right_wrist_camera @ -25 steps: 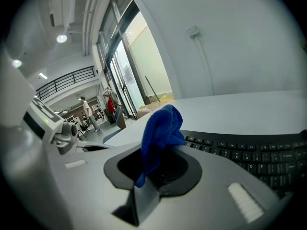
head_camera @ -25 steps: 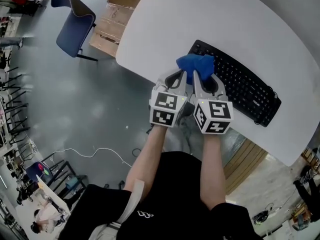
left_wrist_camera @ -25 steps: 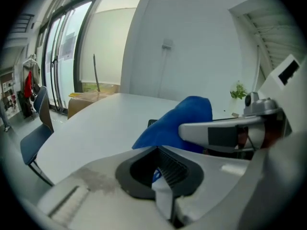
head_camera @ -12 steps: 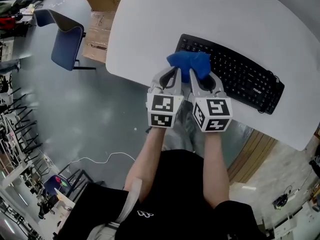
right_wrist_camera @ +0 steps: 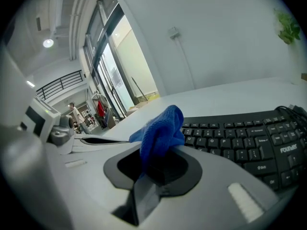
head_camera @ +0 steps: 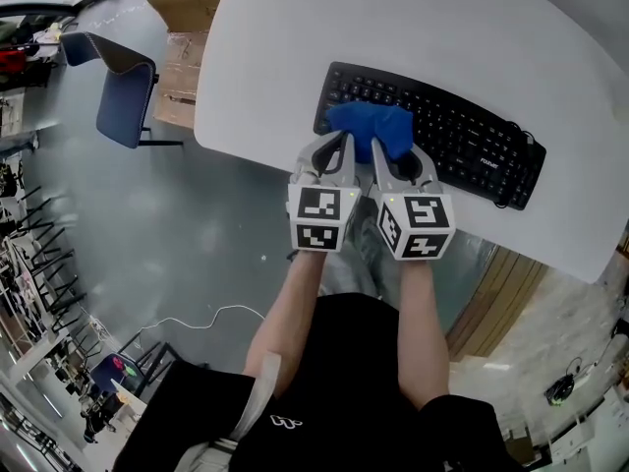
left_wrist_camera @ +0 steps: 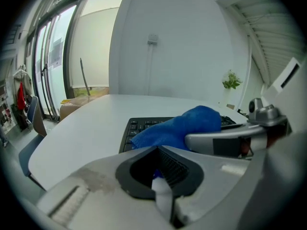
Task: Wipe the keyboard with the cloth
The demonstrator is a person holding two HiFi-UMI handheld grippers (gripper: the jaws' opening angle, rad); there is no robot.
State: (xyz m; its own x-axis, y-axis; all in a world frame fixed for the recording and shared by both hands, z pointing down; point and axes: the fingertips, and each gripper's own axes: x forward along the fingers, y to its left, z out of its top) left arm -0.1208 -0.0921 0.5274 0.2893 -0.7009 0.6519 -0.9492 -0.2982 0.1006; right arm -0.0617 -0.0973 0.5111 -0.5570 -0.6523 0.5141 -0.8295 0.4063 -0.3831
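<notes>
Keyboard point(head_camera: 462, 144) shifted left, slanting down-right.

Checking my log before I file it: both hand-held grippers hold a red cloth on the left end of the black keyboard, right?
No: the cloth is blue, not red, as the head view shows. The left hand-held gripper and right hand-held gripper do both hold it on the left end of the black keyboard.

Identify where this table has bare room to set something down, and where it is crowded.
Bare: the broad stretch of table beyond the keyboard, and a patch off its right end. Crowded: the near edge, where the left gripper and right gripper hold the cloth on the keyboard's left part.
</notes>
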